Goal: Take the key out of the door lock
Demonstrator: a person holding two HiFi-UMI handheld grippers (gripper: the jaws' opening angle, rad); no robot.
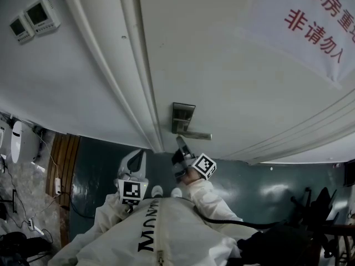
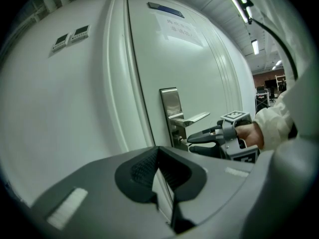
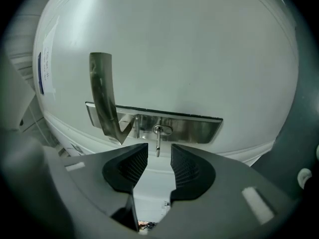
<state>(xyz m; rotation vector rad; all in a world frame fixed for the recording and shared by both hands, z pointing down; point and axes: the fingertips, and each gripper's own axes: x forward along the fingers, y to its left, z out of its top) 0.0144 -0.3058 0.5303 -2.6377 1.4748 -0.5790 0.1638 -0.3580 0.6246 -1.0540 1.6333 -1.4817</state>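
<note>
A small metal key (image 3: 158, 142) sticks out of the keyhole in the steel lock plate (image 3: 189, 128) of the white door (image 1: 233, 65), beside the lever handle (image 3: 102, 93). My right gripper (image 3: 158, 158) points level at the plate and is open. The key's end lies in the gap between its ribbed pads (image 3: 187, 168), which do not press on it. From the left gripper view, the right gripper (image 2: 192, 142) reaches in just under the handle (image 2: 192, 118). My left gripper (image 2: 158, 156) hangs back from the door, left of the lock, shut on nothing.
The door frame (image 1: 130, 82) runs left of the lock. Two wall control panels (image 1: 33, 18) sit on the wall at upper left. A sign with red characters (image 1: 321, 21) hangs on the door. Cables (image 1: 33, 220) lie on the floor at left, a dark chair (image 1: 316, 209) stands at right.
</note>
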